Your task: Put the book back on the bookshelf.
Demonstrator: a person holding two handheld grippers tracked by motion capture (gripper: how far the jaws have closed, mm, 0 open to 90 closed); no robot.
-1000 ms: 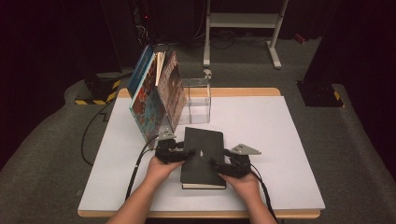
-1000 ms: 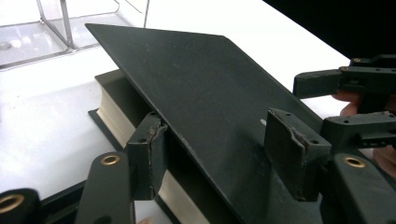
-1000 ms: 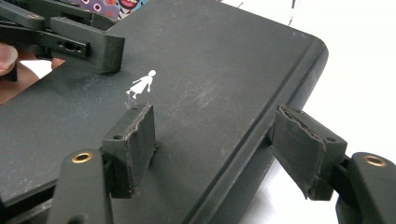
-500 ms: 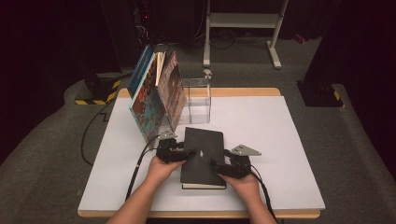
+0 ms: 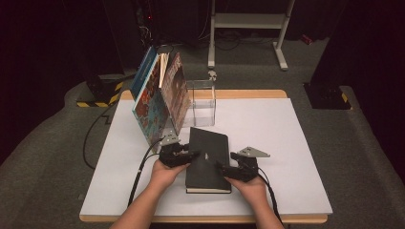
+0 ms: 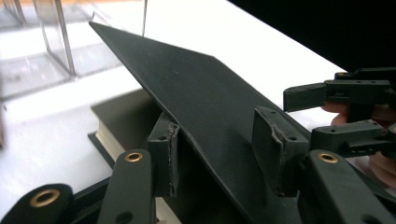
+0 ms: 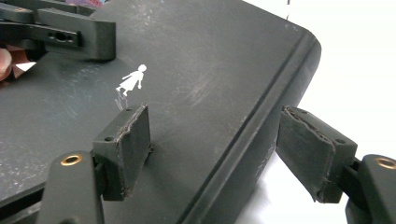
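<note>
A black hardcover book (image 5: pixel 209 143) lies flat on the white table (image 5: pixel 286 138), with a small white figure (image 7: pixel 133 80) printed on its cover. My left gripper (image 5: pixel 193 155) is at the book's left edge. The raised front cover (image 6: pixel 196 79) slants between its jaws (image 6: pixel 219 135), resting on one pad (image 6: pixel 169 149). These jaws have just been closing but are open around the thin cover. My right gripper (image 5: pixel 220 168) straddles the spine edge (image 7: pixel 261 121). One pad (image 7: pixel 133 135) lies on the cover and the other (image 7: pixel 310 144) stands clear of the spine. Its jaws have just been opening.
Several colourful books (image 5: pixel 160 98) lean in a clear holder at the table's back left. A clear acrylic box (image 5: pixel 201 101) stands just behind the black book. A white metal stand (image 5: pixel 248 21) is on the floor beyond the table. Cables trail from both grippers.
Both hands stay at the book's sides. The cover's left edge looks slightly more lifted by the left gripper.
</note>
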